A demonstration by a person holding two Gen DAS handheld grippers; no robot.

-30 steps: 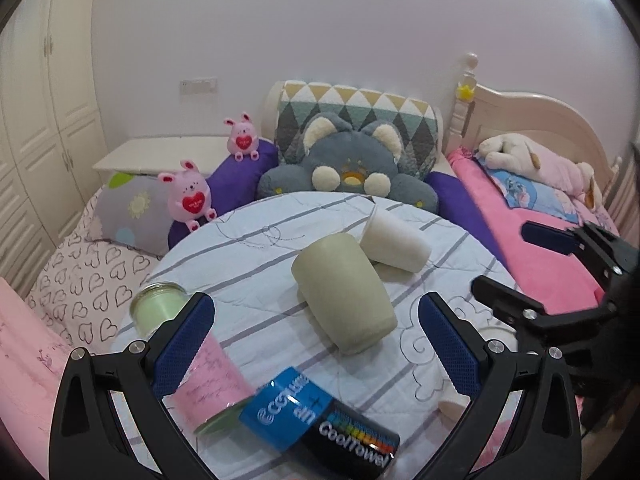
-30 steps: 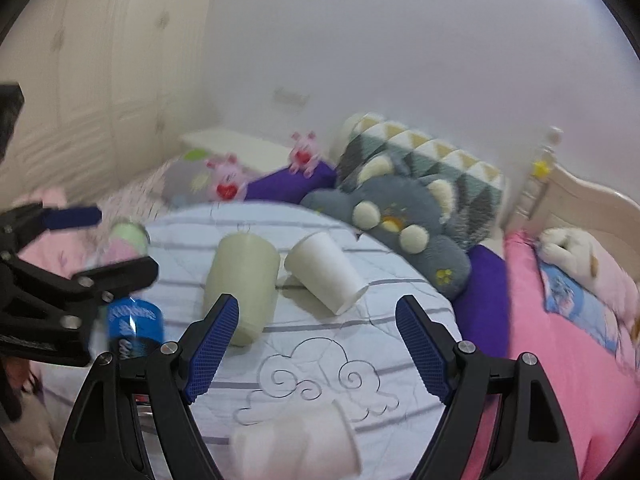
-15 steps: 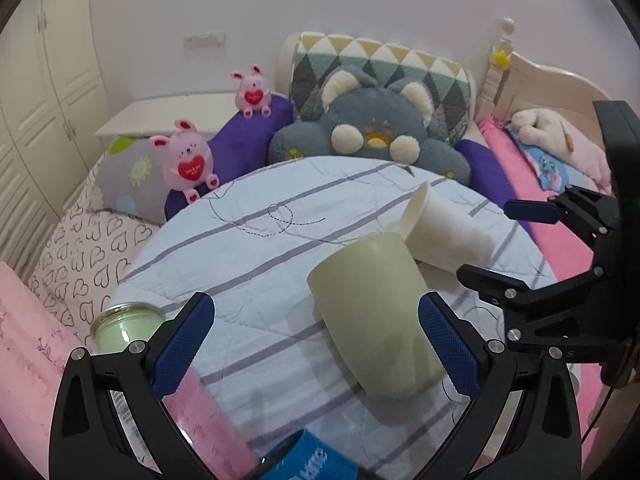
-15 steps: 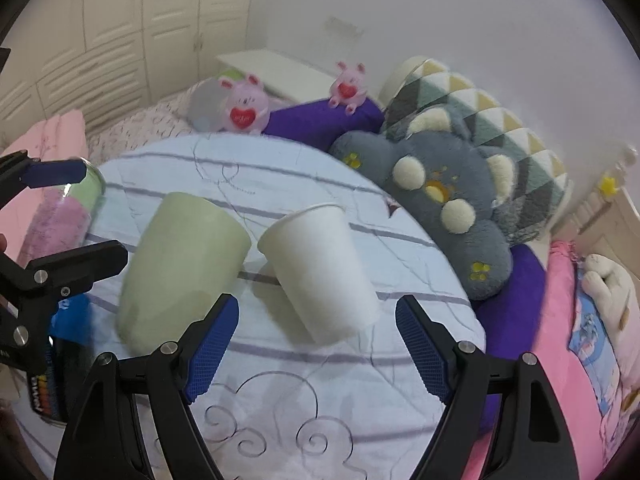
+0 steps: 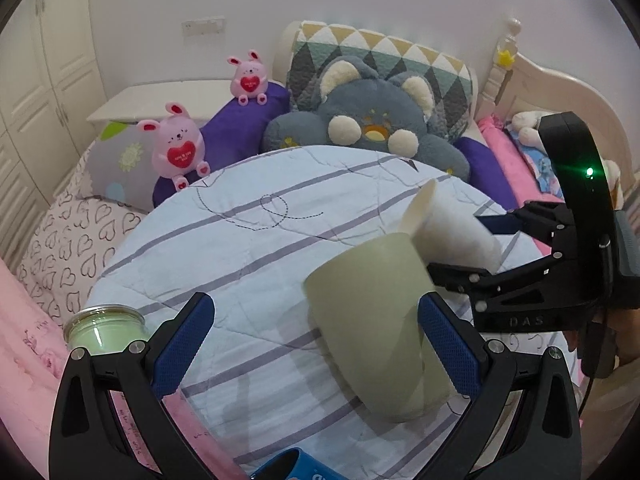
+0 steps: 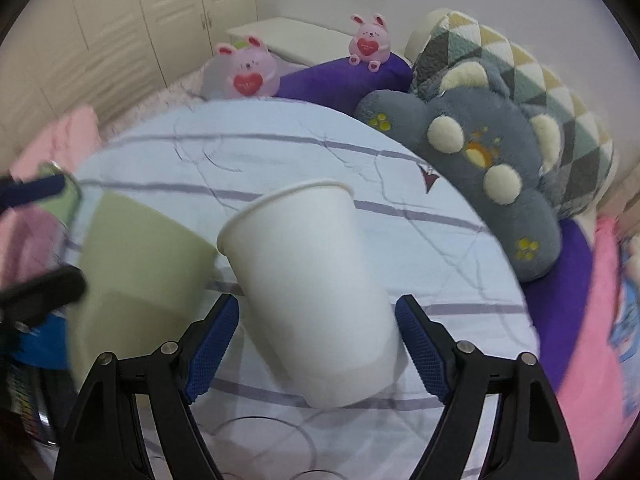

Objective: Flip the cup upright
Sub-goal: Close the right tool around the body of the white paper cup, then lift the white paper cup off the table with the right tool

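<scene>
Cups: you have two on the striped counter (image 5: 248,248), both lying on their sides and touching. From left to right, your left gripper (image 5: 316,344) stands wide, its right pad against the green cup (image 5: 372,320) and its left pad well clear. Next comes the white paper cup (image 6: 316,280), rim pointing away from you, sitting between the pads of your right gripper (image 6: 316,344), which is spread just wider than the cup. One green jar (image 5: 105,326) stands at the counter's left edge. Two pink bunnies (image 5: 178,148) (image 5: 249,78) sit behind, beside one grey plush cushion (image 5: 372,120).
</scene>
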